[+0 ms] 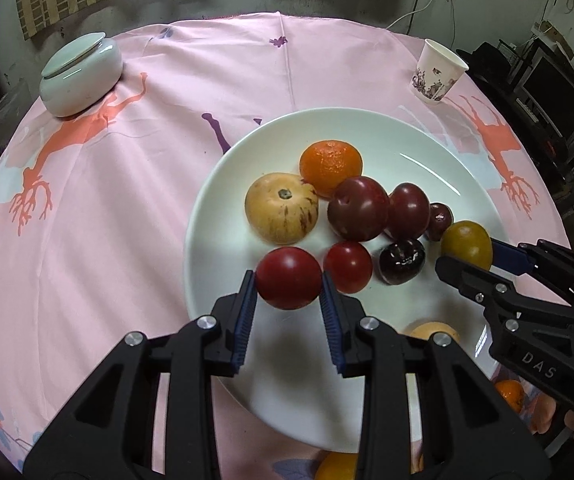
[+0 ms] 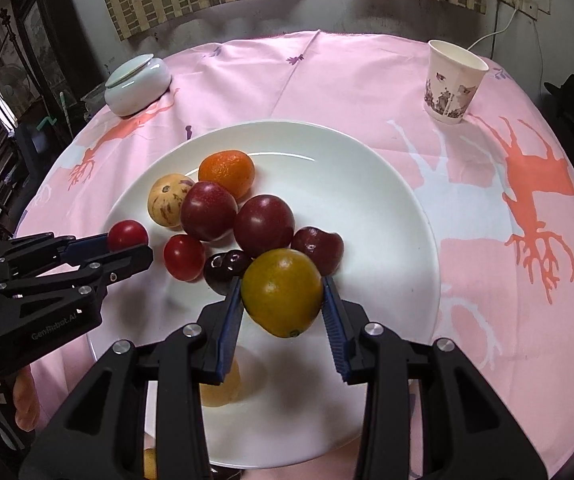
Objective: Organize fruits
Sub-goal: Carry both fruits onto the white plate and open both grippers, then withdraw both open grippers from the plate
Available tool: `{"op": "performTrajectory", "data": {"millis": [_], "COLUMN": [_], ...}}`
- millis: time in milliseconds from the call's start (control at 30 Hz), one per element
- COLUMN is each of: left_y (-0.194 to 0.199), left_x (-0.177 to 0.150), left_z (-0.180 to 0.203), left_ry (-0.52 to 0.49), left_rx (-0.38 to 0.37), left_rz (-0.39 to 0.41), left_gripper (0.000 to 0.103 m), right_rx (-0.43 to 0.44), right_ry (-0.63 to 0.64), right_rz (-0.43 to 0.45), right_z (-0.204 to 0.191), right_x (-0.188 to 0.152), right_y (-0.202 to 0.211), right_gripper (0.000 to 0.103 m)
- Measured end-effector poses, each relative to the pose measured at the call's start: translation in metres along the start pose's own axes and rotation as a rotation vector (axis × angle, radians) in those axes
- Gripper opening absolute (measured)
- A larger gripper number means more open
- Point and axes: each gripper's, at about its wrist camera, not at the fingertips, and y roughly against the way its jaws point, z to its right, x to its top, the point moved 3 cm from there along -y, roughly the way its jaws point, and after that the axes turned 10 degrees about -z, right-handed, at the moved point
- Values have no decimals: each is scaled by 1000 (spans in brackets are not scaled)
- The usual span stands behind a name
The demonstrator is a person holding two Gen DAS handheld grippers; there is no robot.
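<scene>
A white plate (image 1: 427, 144) (image 2: 367, 184) on the pink cloth carries an orange mandarin (image 1: 330, 166) (image 2: 227, 172), a pale striped fruit (image 1: 282, 207) (image 2: 167, 199), dark red plums (image 1: 358, 208) (image 2: 264, 225), cherries (image 1: 402, 261) (image 2: 223, 270) and a small red tomato (image 1: 347, 266) (image 2: 183, 257). My left gripper (image 1: 289, 292) (image 2: 129, 242) is shut on a red tomato (image 1: 288, 278) (image 2: 127, 234) over the plate's near left part. My right gripper (image 2: 283, 300) (image 1: 467, 254) is shut on a yellow-green citrus fruit (image 2: 283, 292) (image 1: 467, 242) above the plate.
A pale lidded jar (image 1: 81, 76) (image 2: 137, 82) stands at the far left, a printed paper cup (image 1: 437, 72) (image 2: 453, 82) at the far right. More orange fruit (image 1: 337, 466) lies off the plate by the near edge. Dark furniture flanks the table.
</scene>
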Motion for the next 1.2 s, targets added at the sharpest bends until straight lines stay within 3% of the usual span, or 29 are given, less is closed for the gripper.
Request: {"op": "performTrajectory", "data": {"millis": [67, 100, 167, 267, 367, 400, 600, 733, 767, 833, 1200], "left_y": [3, 7, 22, 54, 88, 97, 119, 117, 115, 112, 98], "left_x": [1, 1, -3, -19, -51, -63, -137, -172, -177, -186, -227], "left_z": [-1, -2, -3, -2, 3, 5, 19, 28, 29, 33, 31], "left_ry": [12, 16, 16, 11, 6, 11, 61, 63, 54, 39, 15], "left_rx": [-29, -36, -43, -52, -11, 1, -26, 11, 13, 11, 26], "left_rz": [-6, 2, 37, 92, 169, 190, 245, 239, 230, 212, 175], "left_gripper": [40, 49, 59, 62, 83, 86, 94, 96, 96, 96, 96], "right_rx": [-6, -17, -54, -85, -72, -62, 38, 41, 32, 30, -19], "right_ry": [8, 16, 45, 80, 102, 105, 78, -6, -32, -82, -153], "right_rz": [-14, -1, 47, 90, 116, 117, 101, 141, 146, 155, 144], "right_z": [-1, -2, -6, -10, -14, -15, -31, -33, -31, -23, -2], "right_x": [1, 0, -2, -11, -38, -51, -135, -178, -186, -200, -247], "right_y": [-3, 0, 13, 41, 74, 82, 107, 110, 109, 109, 116], "right_gripper": [49, 63, 65, 65, 66, 66, 66, 68, 72, 98, 99]}}
